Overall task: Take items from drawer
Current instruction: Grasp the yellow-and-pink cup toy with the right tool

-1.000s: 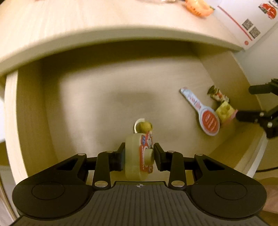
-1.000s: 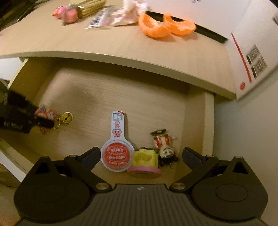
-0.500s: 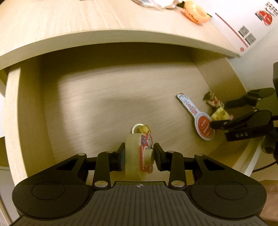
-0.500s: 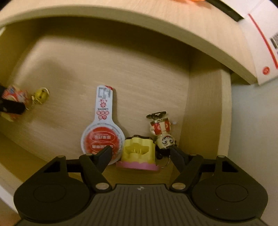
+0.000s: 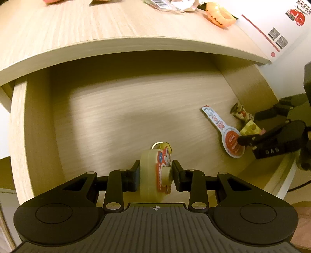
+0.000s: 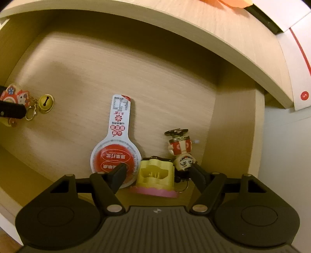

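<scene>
In the drawer (image 5: pixel 120 109), the left gripper (image 5: pixel 155 176) pinches a keychain (image 5: pixel 153 177) while the right gripper (image 6: pixel 156 172), spread, straddles a yellow toy (image 6: pixel 155 175).

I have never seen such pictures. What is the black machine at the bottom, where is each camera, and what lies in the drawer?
There is no robot: a person holds a two-finger gripper in each hand, and a camera on each looks along its fingers into an open drawer.

In the left view, the left gripper is shut on a cartoon charm; its small bell shows in the right view.

In the right view, the right gripper has its fingers on either side of a yellow toy, not yet pressing it. Beside the toy lie a paddle-shaped card and a small figure.

Orange things lie on the tabletop above.
</scene>
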Demonstrator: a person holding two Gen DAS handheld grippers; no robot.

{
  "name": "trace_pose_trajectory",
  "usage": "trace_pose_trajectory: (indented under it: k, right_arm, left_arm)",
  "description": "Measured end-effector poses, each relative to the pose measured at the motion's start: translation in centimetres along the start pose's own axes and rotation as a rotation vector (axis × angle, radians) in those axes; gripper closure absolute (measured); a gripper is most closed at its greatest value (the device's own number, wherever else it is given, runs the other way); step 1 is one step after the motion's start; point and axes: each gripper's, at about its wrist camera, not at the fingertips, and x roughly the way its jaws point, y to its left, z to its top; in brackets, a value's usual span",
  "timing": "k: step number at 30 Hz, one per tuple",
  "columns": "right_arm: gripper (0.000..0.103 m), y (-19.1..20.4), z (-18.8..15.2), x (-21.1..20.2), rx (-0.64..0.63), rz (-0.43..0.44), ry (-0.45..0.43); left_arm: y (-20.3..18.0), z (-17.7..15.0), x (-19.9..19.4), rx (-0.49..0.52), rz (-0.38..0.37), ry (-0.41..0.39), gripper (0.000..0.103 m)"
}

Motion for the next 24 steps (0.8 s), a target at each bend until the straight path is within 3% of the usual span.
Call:
trace_pose_trajectory:
  k: [7,9,11,12,18,22,24]
  right_arm:
    - [0.029,-1.0,0.3,0.3,0.041,-0.005,0.031]
    - [0.039,-0.8,0.3,-0.1,0.029,-0.013,0.013]
    - [0.064,-0.6,0.4,-0.6,0.016,0.001,-0.002]
    - [0.067,-0.7,0.5,-0.7,0.025,0.024,0.001]
    - [0.066,-0.9,-0.4,-0.6,0.034,0.036,0.002]
    - [0.052,-1.0,-0.3,-0.3,0.027,-0.001,0.010]
    - [0.052,-1.3,0.2,-0.1,0.041,0.011,0.021]
  left_arm:
    - [-0.6,-0.1,-0.3,0.017,0.008,0.007,0.066]
    - [-0.8,-0.2,-0.4,0.017,0.008,0.006,0.066]
    - [-0.9,-0.2,-0.4,0.015,0.008,0.007,0.066]
    - [-0.9,-0.2,-0.4,0.014,0.008,0.008,0.066]
    - [-0.9,-0.3,-0.3,0.002,-0.001,0.008,0.066]
    - [-0.9,-0.3,-0.3,-0.002,-0.007,0.007,0.066]
    - [-1.0,-0.3,-0.3,-0.002,-0.005,0.005,0.066]
